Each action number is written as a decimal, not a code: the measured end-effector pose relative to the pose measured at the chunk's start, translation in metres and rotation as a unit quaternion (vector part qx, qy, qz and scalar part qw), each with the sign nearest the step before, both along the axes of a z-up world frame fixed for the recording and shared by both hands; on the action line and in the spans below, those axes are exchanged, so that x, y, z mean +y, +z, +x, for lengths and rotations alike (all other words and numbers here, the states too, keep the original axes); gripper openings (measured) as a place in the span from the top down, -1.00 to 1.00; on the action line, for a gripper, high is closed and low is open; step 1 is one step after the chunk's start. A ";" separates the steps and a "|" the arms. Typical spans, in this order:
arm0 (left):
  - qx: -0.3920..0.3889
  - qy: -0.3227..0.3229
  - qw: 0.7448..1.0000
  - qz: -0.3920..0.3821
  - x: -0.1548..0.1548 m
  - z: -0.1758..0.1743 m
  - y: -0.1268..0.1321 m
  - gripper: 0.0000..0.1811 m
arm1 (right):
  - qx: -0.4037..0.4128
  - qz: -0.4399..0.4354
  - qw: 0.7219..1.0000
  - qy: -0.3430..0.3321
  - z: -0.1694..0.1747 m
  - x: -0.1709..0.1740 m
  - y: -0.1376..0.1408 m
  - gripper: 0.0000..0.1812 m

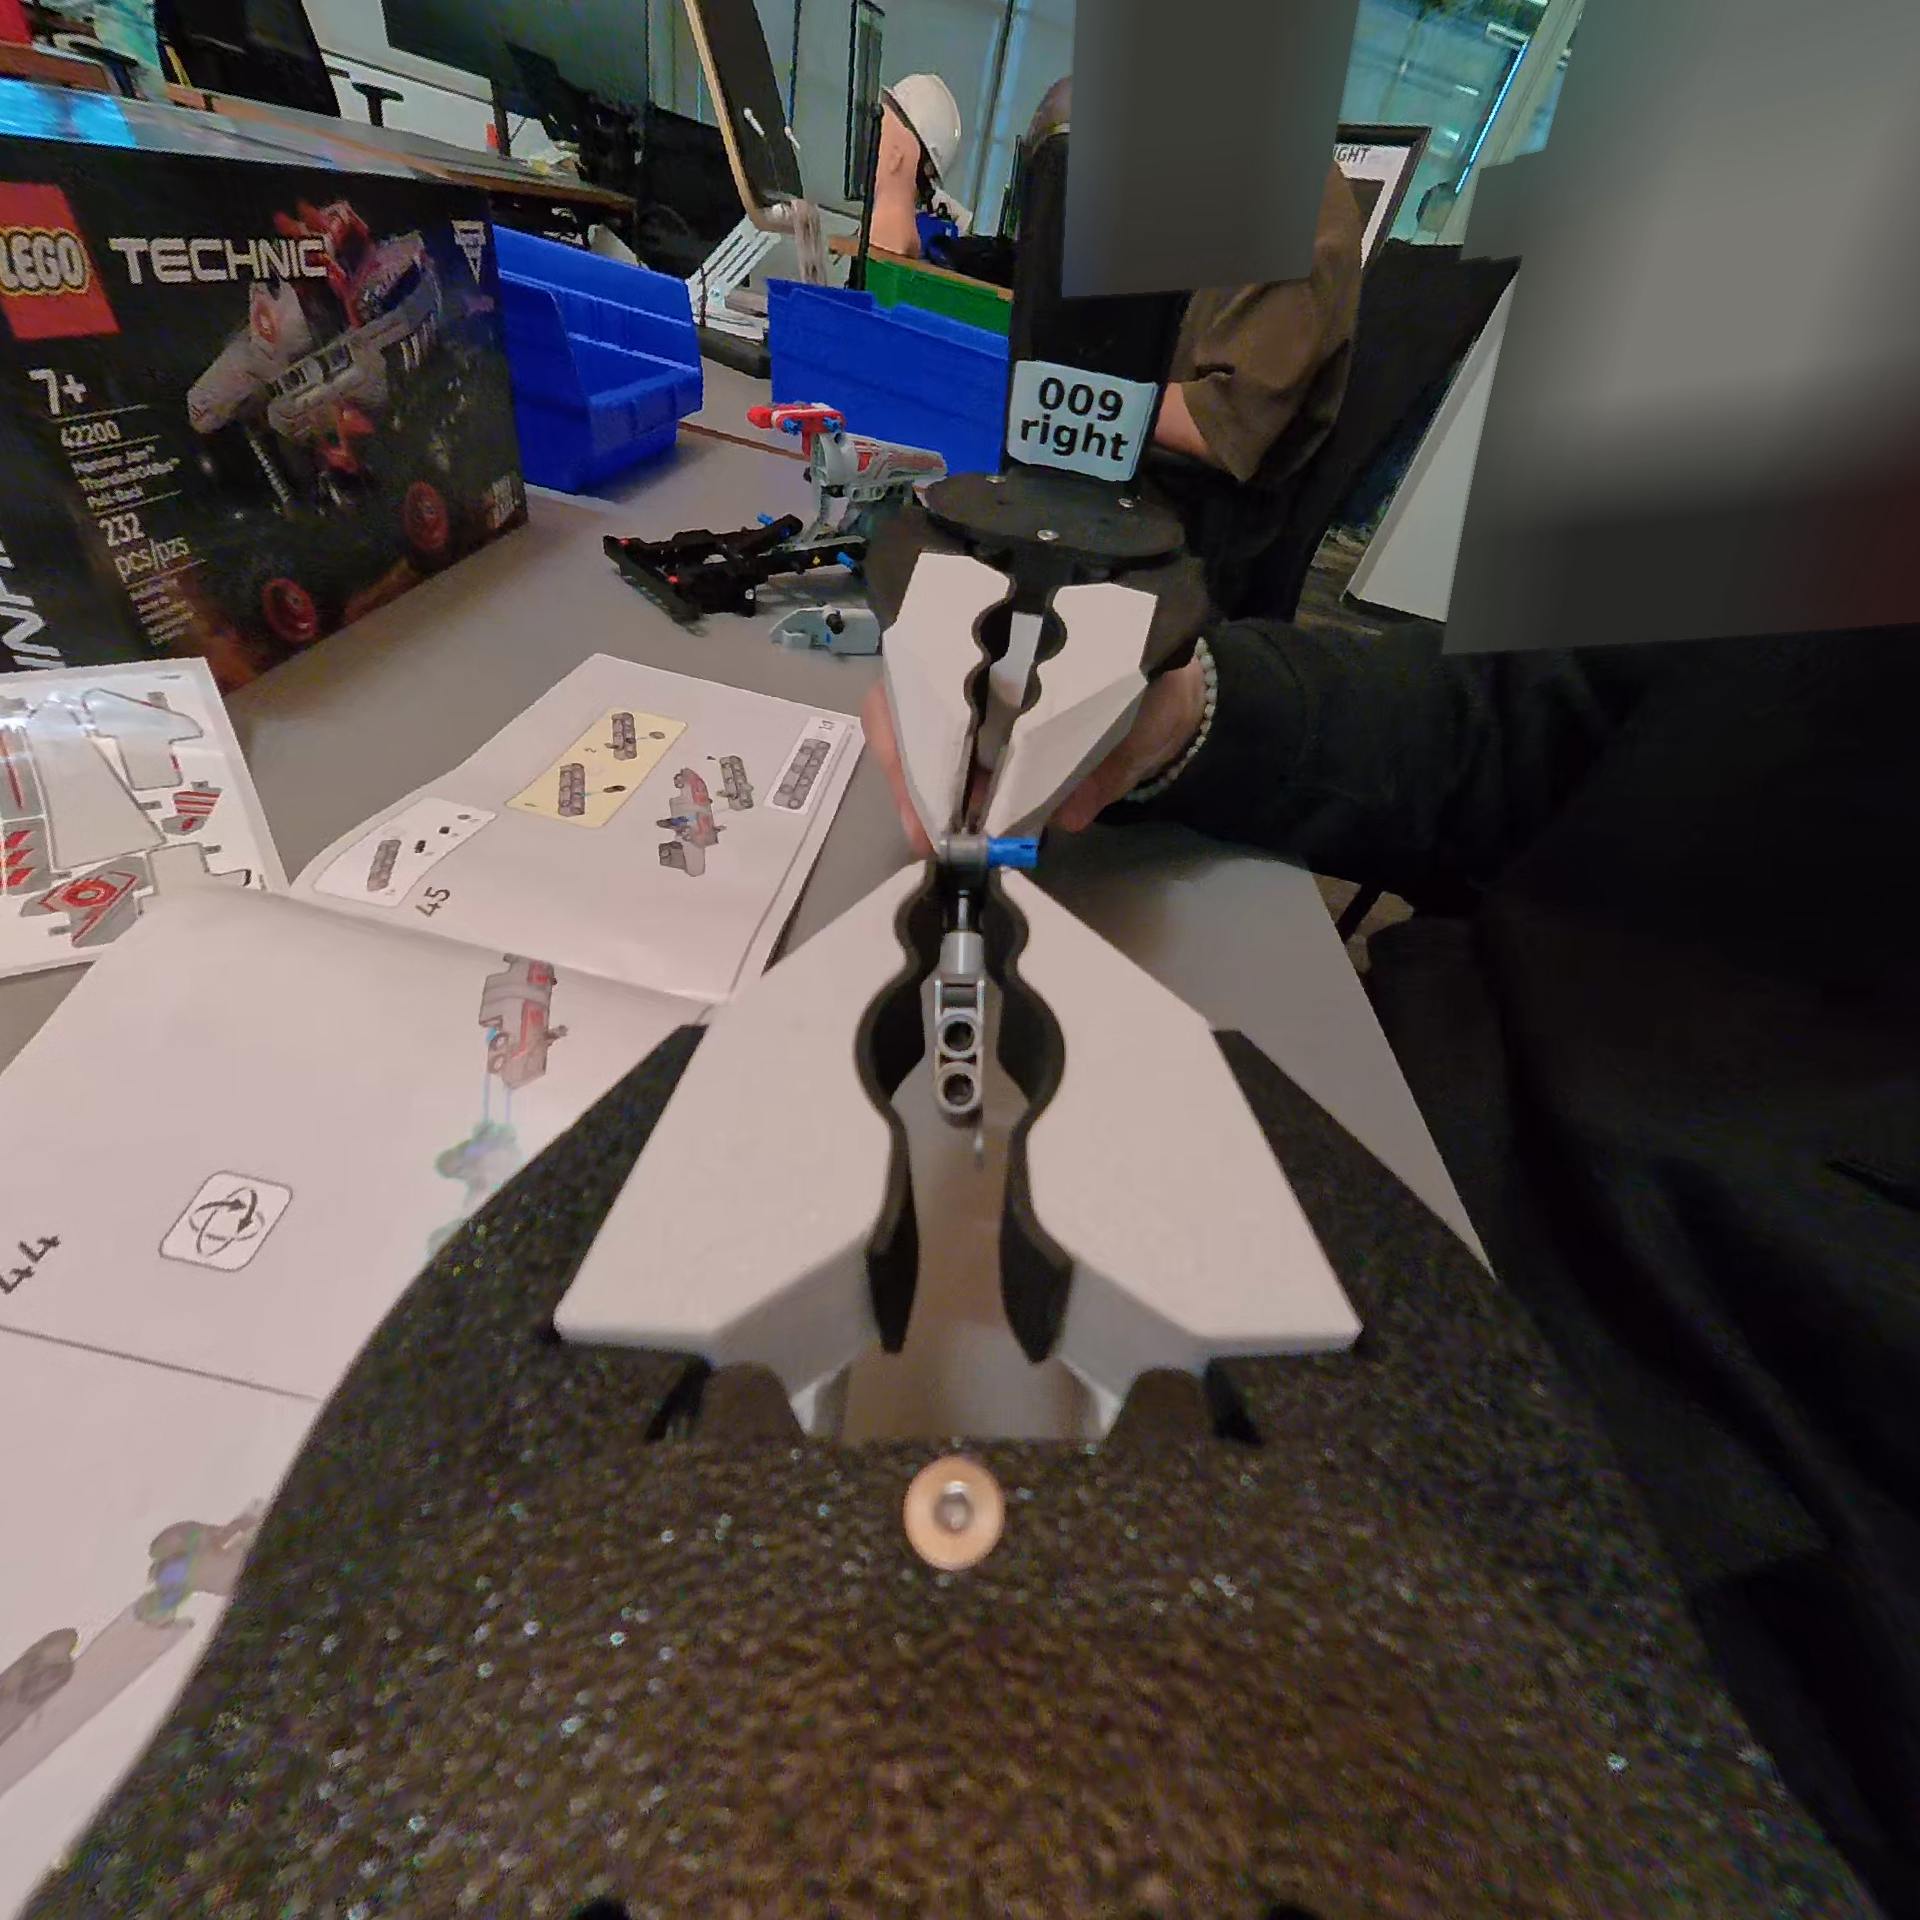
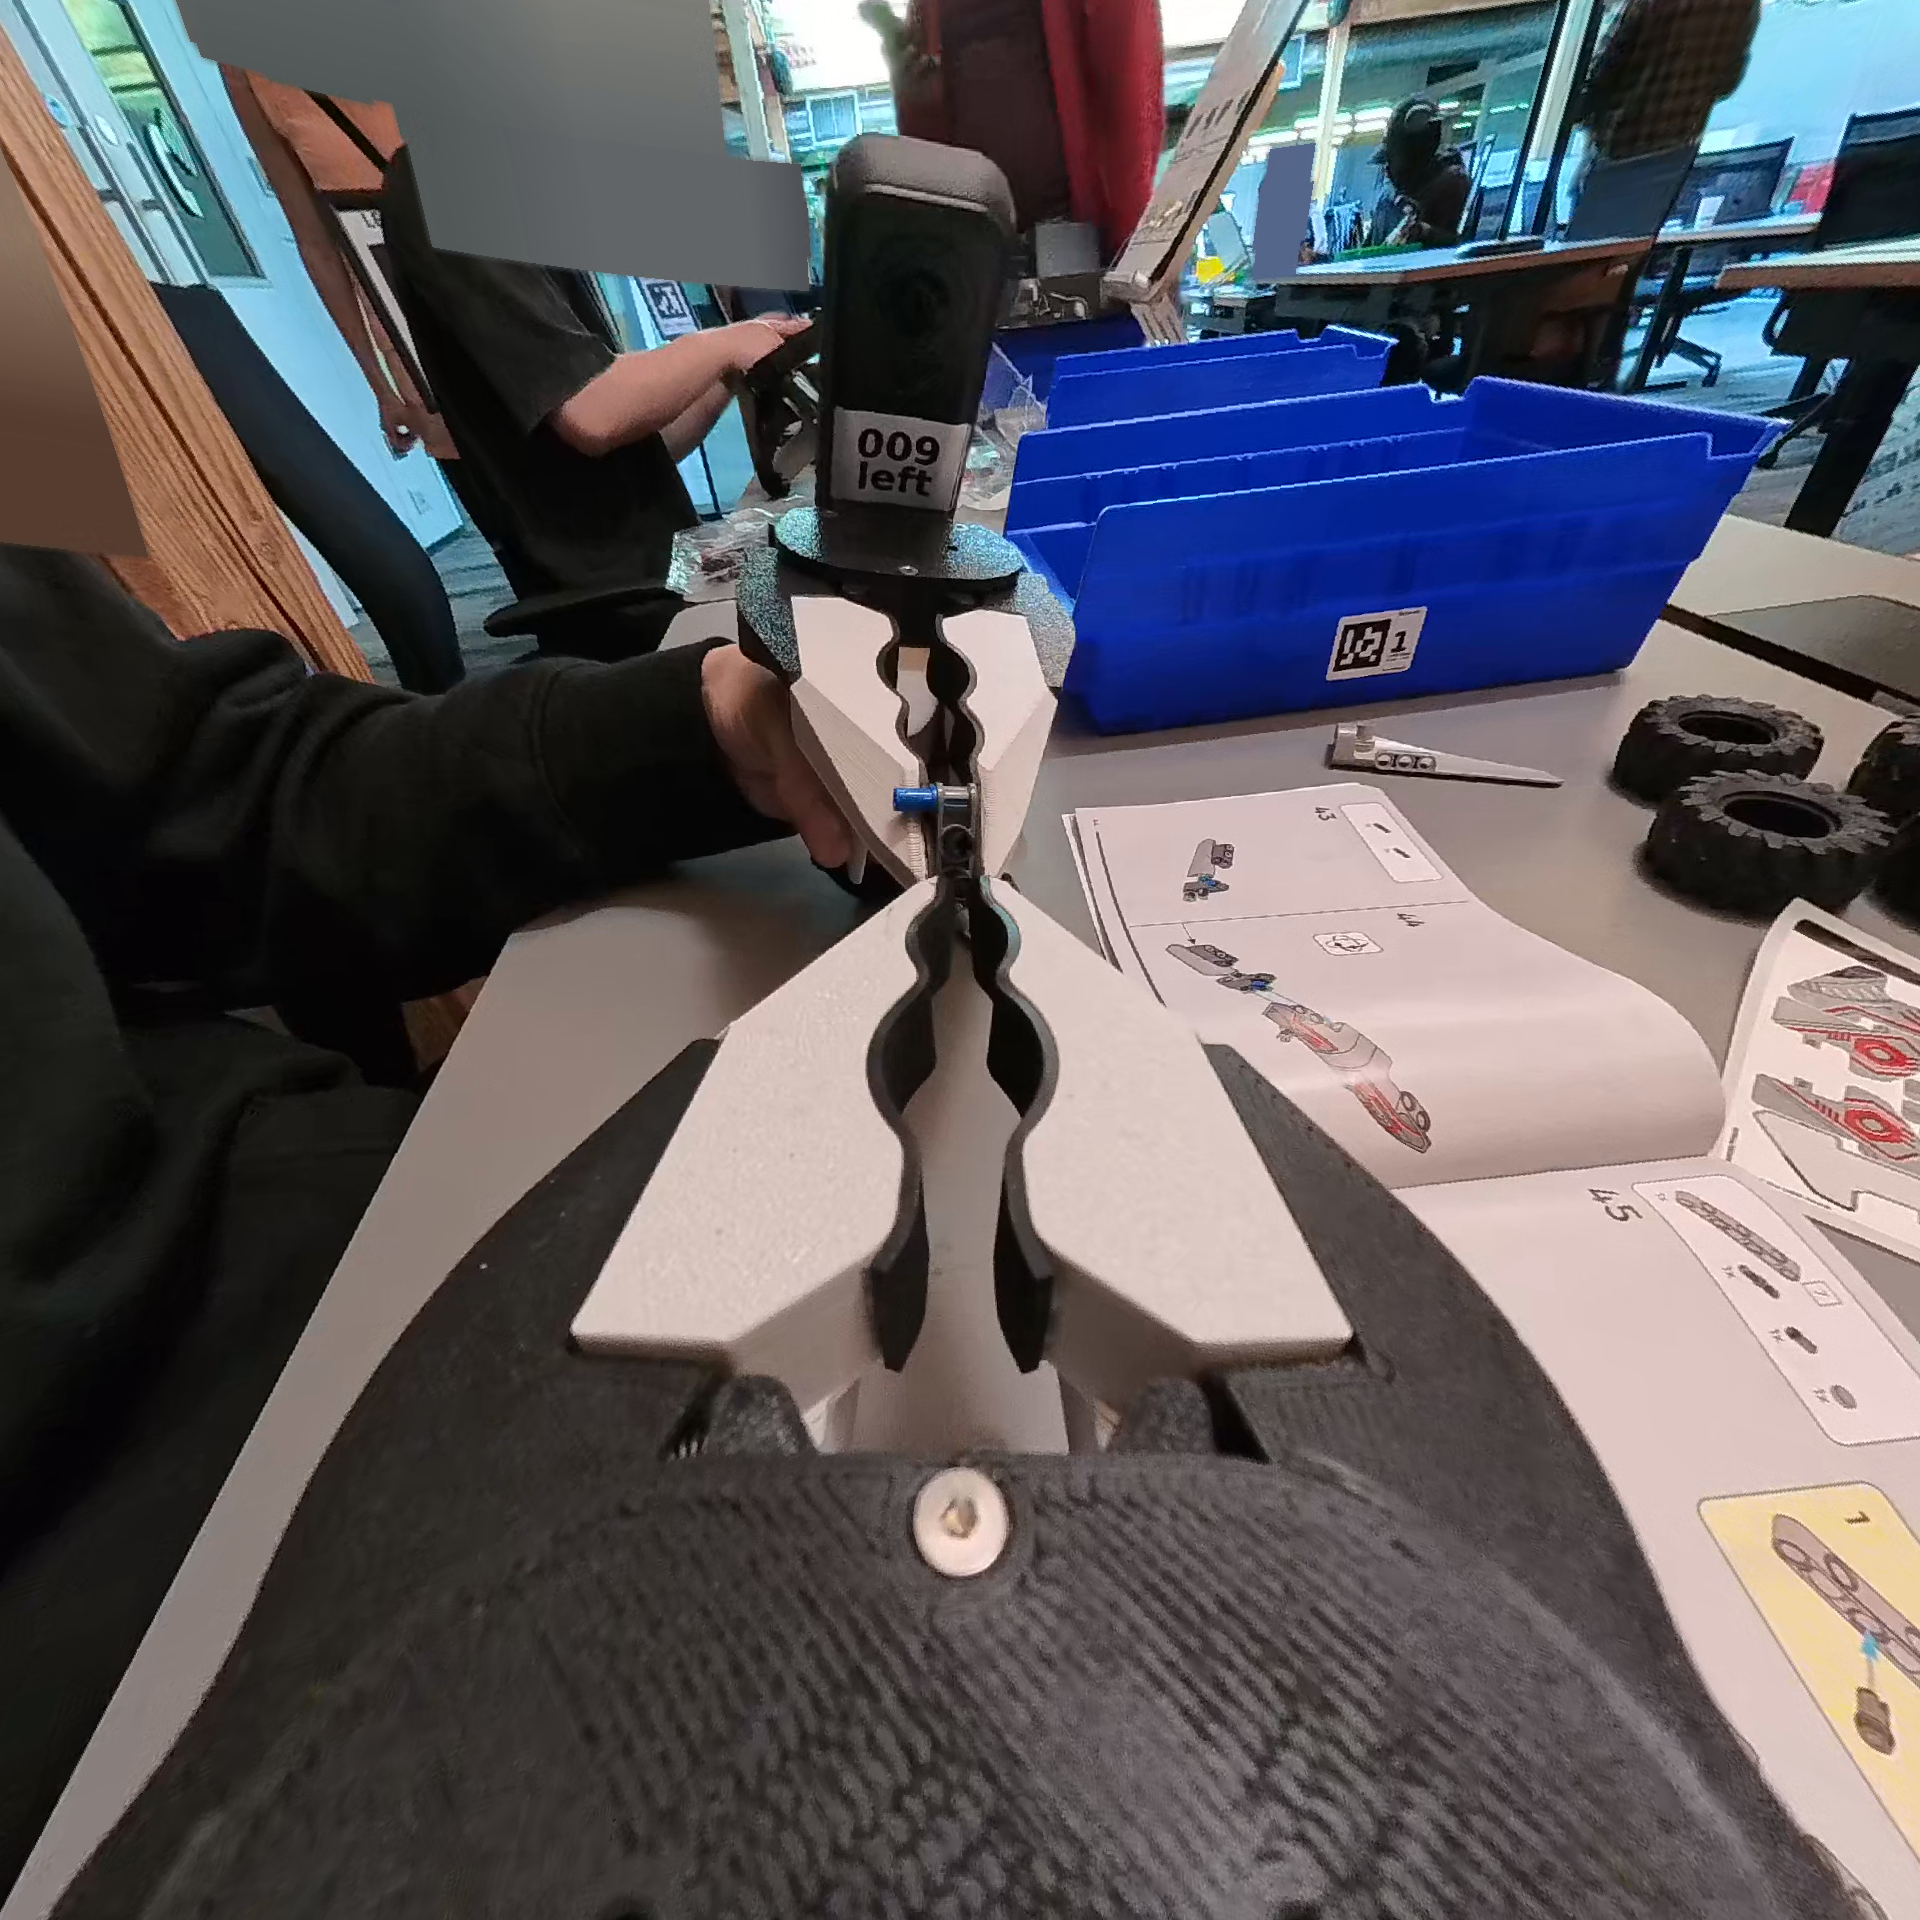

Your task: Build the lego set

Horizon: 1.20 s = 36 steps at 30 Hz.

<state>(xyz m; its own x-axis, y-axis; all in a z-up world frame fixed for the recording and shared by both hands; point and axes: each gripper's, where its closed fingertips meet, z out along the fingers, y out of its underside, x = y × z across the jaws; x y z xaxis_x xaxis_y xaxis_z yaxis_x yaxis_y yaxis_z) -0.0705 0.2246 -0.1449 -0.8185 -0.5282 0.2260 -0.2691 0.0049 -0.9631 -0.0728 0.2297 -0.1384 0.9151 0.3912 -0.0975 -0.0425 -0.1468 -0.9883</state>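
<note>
A small grey lego beam (image 1: pixel 959 1044) with round holes lies lengthwise between the fingers of my left gripper (image 1: pixel 961 881), which is shut on it. A blue pin (image 1: pixel 1013 850) sticks sideways out of the beam's far grey end. My right gripper (image 1: pixel 968 826) comes from the opposite side, tip to tip with the left, and is shut on that same end. In the right wrist view my right gripper (image 2: pixel 954 890) pinches the beam (image 2: pixel 958 831) below the blue pin (image 2: pixel 914 798), and the left gripper (image 2: pixel 943 816) faces it. Both are held above the grey table's near edge.
The open instruction booklet (image 1: pixel 582 810) and a sticker sheet (image 1: pixel 94 800) lie on the table (image 1: pixel 488 634). The set's box (image 1: pixel 249 416), blue bins (image 2: pixel 1351 540), a black partly built frame (image 1: pixel 727 561), a red-grey subassembly (image 1: pixel 852 457), black tyres (image 2: pixel 1756 821) and a grey wedge panel (image 2: pixel 1434 764) surround them. Only a small space, under 4 cm, lies between the two pairs of fingers.
</note>
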 end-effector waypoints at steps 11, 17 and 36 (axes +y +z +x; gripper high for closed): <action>0.089 0.024 0.990 -0.109 0.007 0.010 0.009 0.94 | 0.037 0.007 0.999 -0.007 0.010 0.000 0.005 0.94; 0.144 0.024 0.968 -0.206 0.015 0.012 0.020 0.95 | 0.033 0.006 0.999 -0.031 0.016 0.003 0.004 0.92; 0.090 0.168 0.980 0.047 0.078 0.003 0.010 0.95 | -0.076 -0.036 0.987 -0.140 0.066 -0.013 -0.008 0.81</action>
<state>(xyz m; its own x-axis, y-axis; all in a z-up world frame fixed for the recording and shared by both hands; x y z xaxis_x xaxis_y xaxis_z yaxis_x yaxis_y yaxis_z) -0.0679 0.3024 -0.1352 -0.5457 -0.7872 0.2874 -0.4361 -0.0261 -0.8995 -0.0067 0.2171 -0.1468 0.9926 0.1176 0.0301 0.0558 -0.2211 -0.9737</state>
